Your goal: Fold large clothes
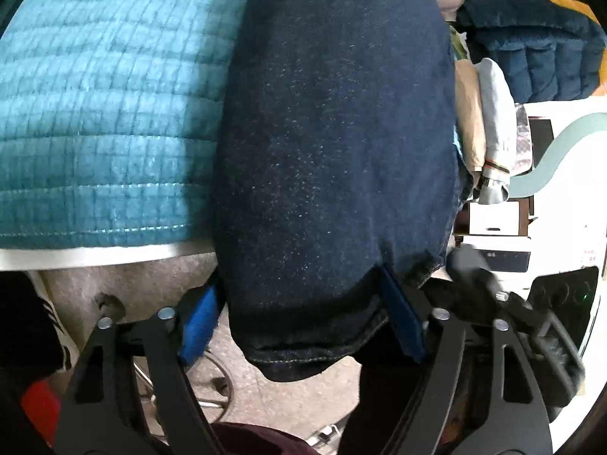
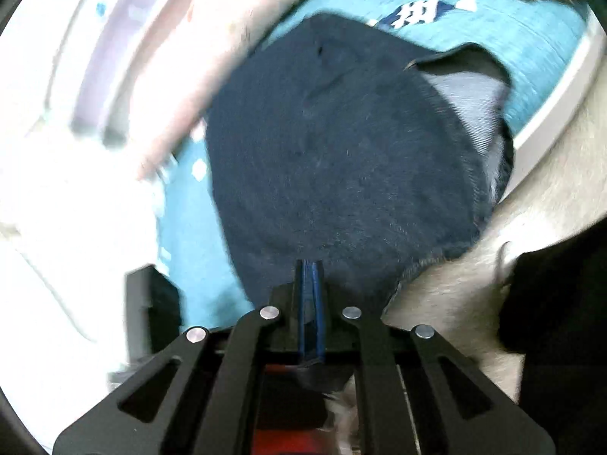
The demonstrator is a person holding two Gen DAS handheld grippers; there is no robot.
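Observation:
Dark blue jeans (image 1: 334, 144) lie over the teal quilted bed cover (image 1: 98, 121), one leg hem hanging past the bed's edge. My left gripper (image 1: 303, 326) stands wide open, its blue pads (image 1: 199, 326) on either side of that hem. In the right wrist view the jeans (image 2: 341, 159) spread over the teal cover (image 2: 538, 38), with the lighter inside of the cloth showing at the right. My right gripper (image 2: 310, 276) is shut on the jeans' near edge, a bit of cloth pinched between the blue pads.
Folded clothes and a dark blue quilted item (image 1: 531, 57) lie at the right of the bed. A pink pillow (image 2: 212, 57) lies at the upper left. Beige floor (image 2: 455, 284) and the bed's white edge (image 1: 95, 256) show below.

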